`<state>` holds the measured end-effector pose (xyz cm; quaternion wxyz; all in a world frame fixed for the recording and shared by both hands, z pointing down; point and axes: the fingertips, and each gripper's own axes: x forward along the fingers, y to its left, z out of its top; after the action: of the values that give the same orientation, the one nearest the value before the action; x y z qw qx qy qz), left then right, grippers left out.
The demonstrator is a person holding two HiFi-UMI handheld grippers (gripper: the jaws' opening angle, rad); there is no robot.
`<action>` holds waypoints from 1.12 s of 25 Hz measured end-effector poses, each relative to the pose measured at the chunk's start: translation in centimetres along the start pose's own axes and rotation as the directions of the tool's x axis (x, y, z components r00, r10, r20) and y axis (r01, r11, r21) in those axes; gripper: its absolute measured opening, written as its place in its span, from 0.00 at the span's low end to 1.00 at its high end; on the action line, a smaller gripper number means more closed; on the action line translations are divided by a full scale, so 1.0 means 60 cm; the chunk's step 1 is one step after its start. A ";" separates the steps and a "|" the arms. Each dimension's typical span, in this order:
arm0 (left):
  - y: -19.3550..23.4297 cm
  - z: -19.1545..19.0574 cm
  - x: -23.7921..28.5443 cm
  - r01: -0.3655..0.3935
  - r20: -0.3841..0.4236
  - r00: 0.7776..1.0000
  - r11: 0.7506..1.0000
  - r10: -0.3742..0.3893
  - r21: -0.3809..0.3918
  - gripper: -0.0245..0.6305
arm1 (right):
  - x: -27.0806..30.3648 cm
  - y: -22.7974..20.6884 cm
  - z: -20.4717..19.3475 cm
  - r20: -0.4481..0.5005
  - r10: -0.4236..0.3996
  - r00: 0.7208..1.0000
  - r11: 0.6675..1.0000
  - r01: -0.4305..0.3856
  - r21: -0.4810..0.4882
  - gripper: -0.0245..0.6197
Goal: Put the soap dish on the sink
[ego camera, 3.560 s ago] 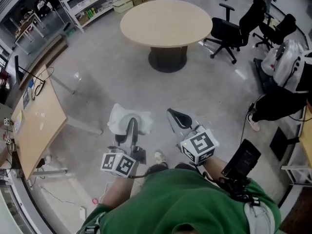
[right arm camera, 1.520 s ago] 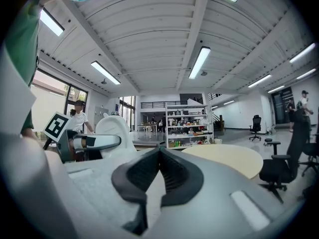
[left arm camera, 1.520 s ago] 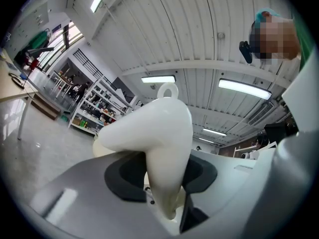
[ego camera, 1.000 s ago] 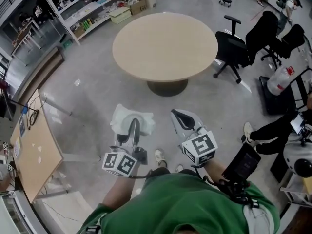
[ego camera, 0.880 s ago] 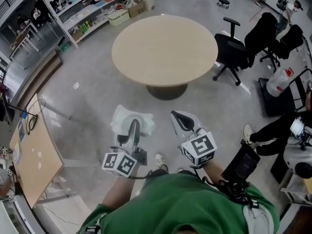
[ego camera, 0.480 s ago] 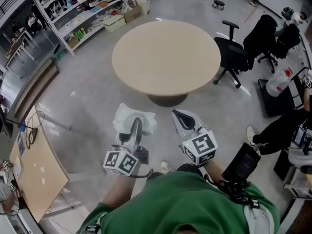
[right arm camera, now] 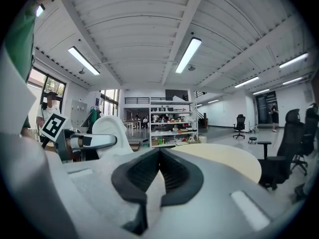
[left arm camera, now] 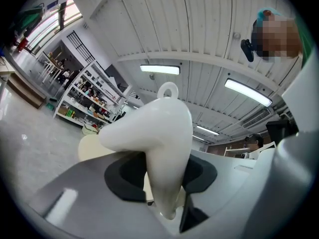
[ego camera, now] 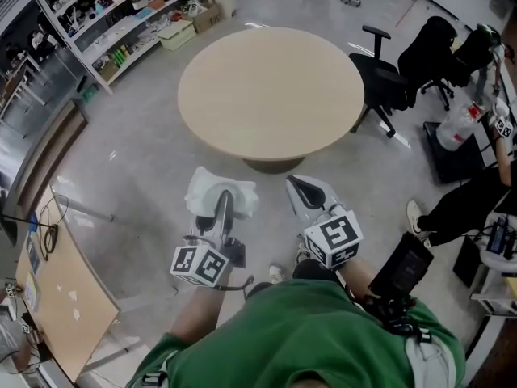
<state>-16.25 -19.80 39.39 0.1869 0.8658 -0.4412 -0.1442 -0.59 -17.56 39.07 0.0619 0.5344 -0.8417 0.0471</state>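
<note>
Just short of the round beige desk [ego camera: 271, 87], on its near side and over the grey floor [ego camera: 137, 160], both tongs are held level, side by side, by a person in a green top [ego camera: 307, 334].

Left tongs [ego camera: 221, 207]: narrow, clamped on the glossy white moulded soap dish [ego camera: 203, 192]. In the left gripper view the dish [left arm camera: 162, 148] stands on edge between the dark pads [left arm camera: 124, 176], with its lower end wedged down between them. Its bulk rises above the tongs and leans left, and a small ring loop sits at the top. From the head view the dish spreads out past the tong tips toward the desk edge, not touching the desk.

Right tongs [ego camera: 302, 194]: closed together, pads meeting, nothing between them in the right gripper view [right arm camera: 159, 171]. They sit just right of the dish, apart from it, also on the desk's near side.

Black office chair [ego camera: 388, 59] stands at the desk's right; white shelving rack [ego camera: 121, 18] lies beyond the desk, far left.
</note>
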 end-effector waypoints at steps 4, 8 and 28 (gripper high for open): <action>0.003 -0.004 0.033 -0.003 -0.006 1.000 1.000 0.003 -0.003 0.27 | 0.017 -0.032 0.002 -0.006 -0.001 1.000 1.000 0.001 0.009 0.04; 0.017 -0.008 0.072 -0.014 -0.015 1.000 1.000 0.014 0.002 0.27 | 0.050 -0.061 0.004 -0.001 0.013 1.000 1.000 -0.013 0.012 0.04; 0.052 -0.076 0.361 -0.082 -0.120 0.989 0.997 0.083 0.017 0.27 | 0.195 -0.321 -0.008 -0.032 0.044 0.999 0.996 -0.041 0.082 0.04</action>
<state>-4.24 -38.32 42.99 0.2139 0.8551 -0.4653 -0.0810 11.93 -36.11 41.63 0.0534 0.5177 -0.8490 0.0915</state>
